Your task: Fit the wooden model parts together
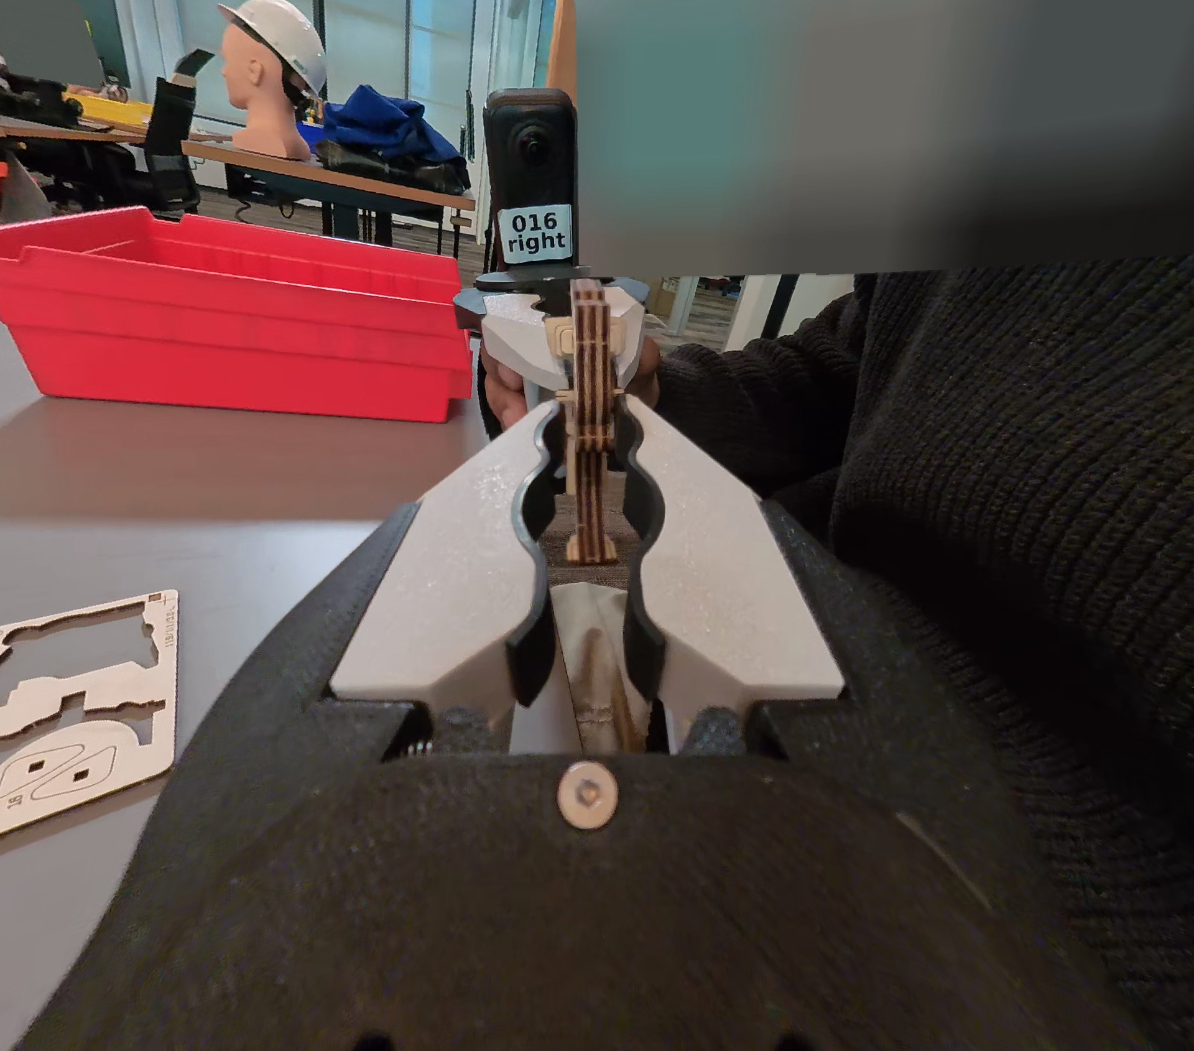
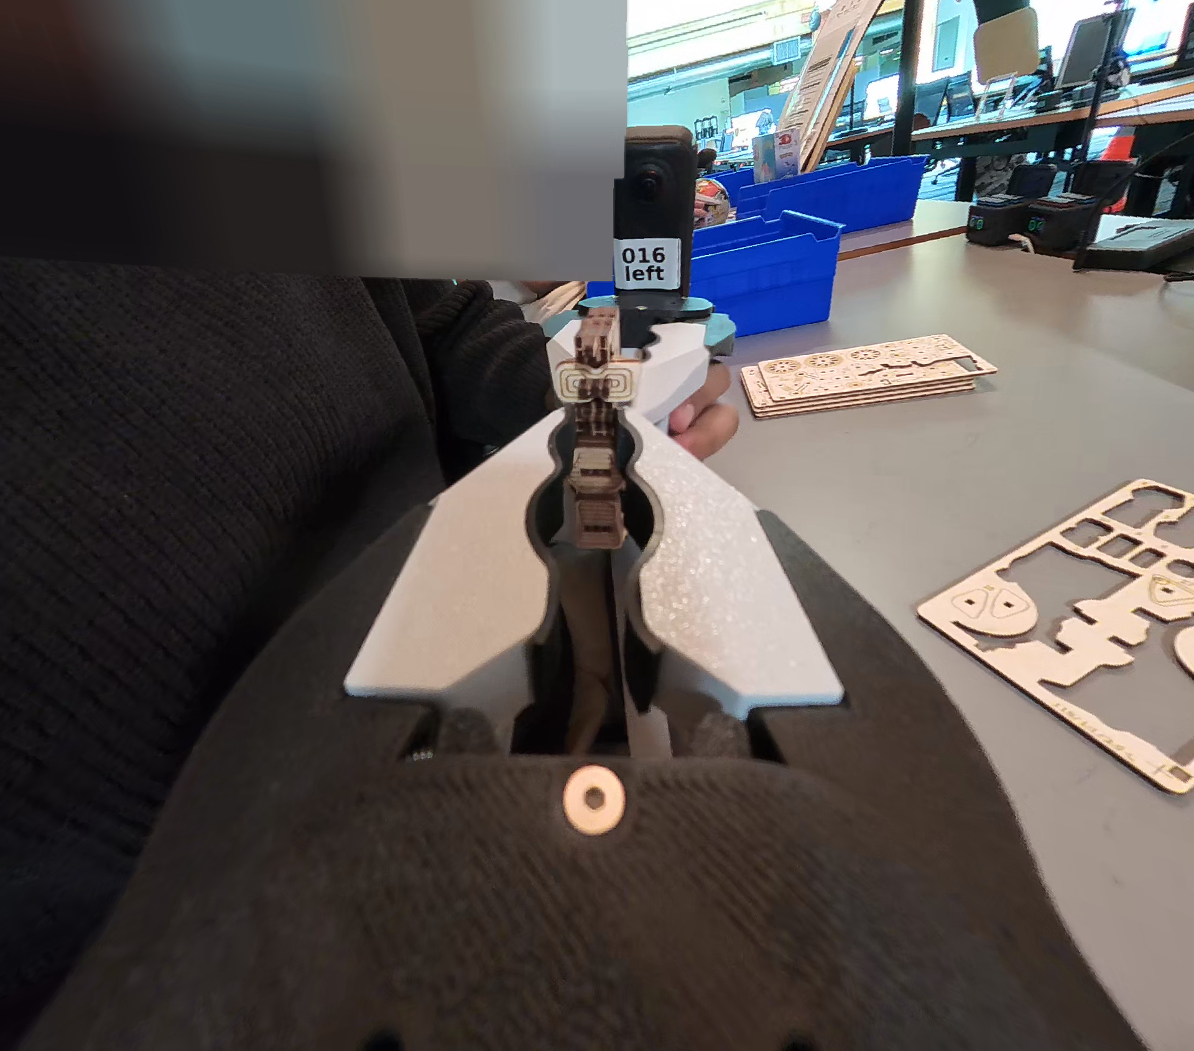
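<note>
1. Wooden model is hanging in the air between the two grippers, above the edge of the grey table and in front of the person's black knitted sleeve; it is a narrow stack of layered plywood pieces, seen edge-on

2. Left gripper is pinching the model near its fingertips; its white fingers are lying close on either side of the wood, with the model's lower end showing in the gap behind the tips

3. Right gripper is facing the left one head-on and is likewise pressing its tips onto the model; in the left wrist view it is showing just beyond the model, with a black camera standing on top of it

4. From the right wrist view the model is showing brown slotted pieces and a pale flat piece with rounded outlines sitting across its far end

5. A person's hand is gripping the left gripper's handle beneath its white body

6. Punched-out plywood sheet is lying flat on the table to the right of the right gripper; a stack of uncut sheets is resting farther back, near the blue bins

7. Red bin is sitting on the table to the left of the left gripper, and another punched-out sheet is lying near that gripper's body
</note>
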Available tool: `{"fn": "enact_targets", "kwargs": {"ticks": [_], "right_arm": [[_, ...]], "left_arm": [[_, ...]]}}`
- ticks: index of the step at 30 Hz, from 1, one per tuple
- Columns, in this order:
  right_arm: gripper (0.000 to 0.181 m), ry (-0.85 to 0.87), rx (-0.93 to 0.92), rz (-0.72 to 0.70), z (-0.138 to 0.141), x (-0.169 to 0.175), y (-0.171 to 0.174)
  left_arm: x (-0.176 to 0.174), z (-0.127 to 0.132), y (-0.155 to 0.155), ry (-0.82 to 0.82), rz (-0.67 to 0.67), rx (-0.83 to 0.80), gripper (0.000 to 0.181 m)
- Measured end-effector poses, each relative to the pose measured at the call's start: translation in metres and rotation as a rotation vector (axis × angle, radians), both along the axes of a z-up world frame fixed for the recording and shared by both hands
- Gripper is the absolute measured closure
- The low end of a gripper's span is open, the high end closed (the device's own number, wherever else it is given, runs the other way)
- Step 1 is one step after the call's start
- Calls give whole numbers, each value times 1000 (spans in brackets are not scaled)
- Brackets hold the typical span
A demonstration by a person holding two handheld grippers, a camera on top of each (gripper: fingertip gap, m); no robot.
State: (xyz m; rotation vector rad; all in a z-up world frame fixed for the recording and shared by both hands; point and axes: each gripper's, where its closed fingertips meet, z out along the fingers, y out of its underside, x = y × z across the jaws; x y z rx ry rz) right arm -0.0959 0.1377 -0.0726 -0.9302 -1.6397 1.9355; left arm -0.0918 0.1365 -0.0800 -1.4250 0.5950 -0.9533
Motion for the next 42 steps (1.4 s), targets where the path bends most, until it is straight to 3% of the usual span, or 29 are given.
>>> {"fn": "enact_targets", "kwargs": {"ticks": [7,15,23,33,42], "right_arm": [[170,7,30,-31,-2,-2,2],[168,115,136,-122,4,2,8],[160,134,143,-102,4,5,4],[160,95,97,-60,-1,3,2],[165,54,63,-74,-3,-1,4]], "left_arm": [[-1,-2,1,29,14,19,170],[-1,8,1,166,85,204,171],[5,4,-3,238,71,259,170],[-1,2,3,170,69,193,170],[-2,0,6,14,14,70,170]]}}
